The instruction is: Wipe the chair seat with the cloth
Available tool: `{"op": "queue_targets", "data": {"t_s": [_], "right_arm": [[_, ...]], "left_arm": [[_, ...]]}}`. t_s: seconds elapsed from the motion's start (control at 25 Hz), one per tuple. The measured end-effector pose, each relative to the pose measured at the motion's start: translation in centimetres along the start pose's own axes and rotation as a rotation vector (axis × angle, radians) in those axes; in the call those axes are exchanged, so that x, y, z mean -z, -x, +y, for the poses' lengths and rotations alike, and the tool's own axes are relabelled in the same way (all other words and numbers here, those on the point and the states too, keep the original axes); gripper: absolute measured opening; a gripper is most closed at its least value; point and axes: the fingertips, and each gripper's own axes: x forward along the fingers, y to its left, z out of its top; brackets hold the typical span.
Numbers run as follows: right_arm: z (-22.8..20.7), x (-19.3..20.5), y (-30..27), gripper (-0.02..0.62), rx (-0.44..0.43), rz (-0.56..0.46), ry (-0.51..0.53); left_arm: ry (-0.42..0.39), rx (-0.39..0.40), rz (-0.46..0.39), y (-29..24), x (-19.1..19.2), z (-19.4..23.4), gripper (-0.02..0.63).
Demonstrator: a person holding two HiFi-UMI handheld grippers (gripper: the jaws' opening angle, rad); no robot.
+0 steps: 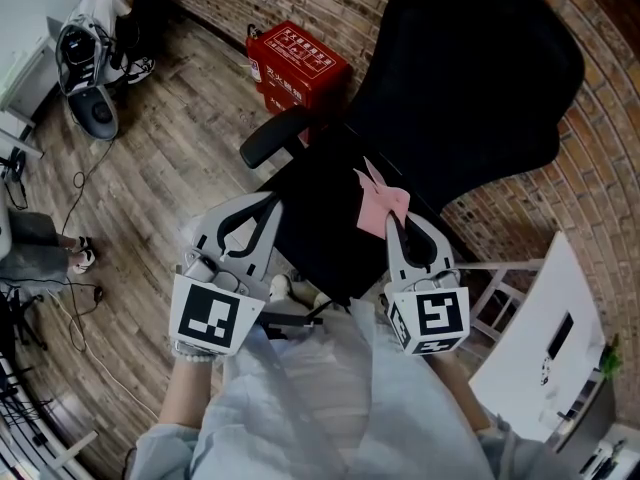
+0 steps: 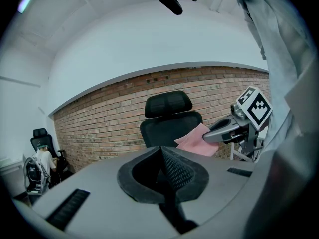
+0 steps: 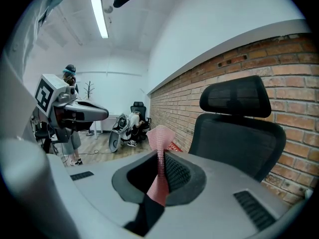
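Right gripper (image 3: 162,169) — jaws pinched on the pink cloth (image 1: 381,204), which stands up past their tips. Left gripper (image 2: 162,159) — jaws together, bare. Black chair seat (image 1: 318,230) lies just ahead of both.

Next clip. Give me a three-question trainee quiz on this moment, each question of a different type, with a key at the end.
1. True or false: the pink cloth is lying flat on the chair seat.
2. Multiple choice: what is between the jaws of the left gripper? A) the cloth. B) nothing, they are together. C) a chair armrest.
3. Fill in: the box on the floor is ___ in colour.

Key:
1. False: the right gripper has it clamped.
2. B.
3. Red.
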Motion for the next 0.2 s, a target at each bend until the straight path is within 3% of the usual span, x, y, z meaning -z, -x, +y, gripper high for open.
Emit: {"op": "queue_targets", "data": {"t_s": [0.2], "right_arm": [[-0.21,0.31,-0.13,0.052,0.005,0.012,-0.004]], "left_arm": [[-0.003,0.003,-0.002,-0.09,-0.06,0.02,0.018]]}}
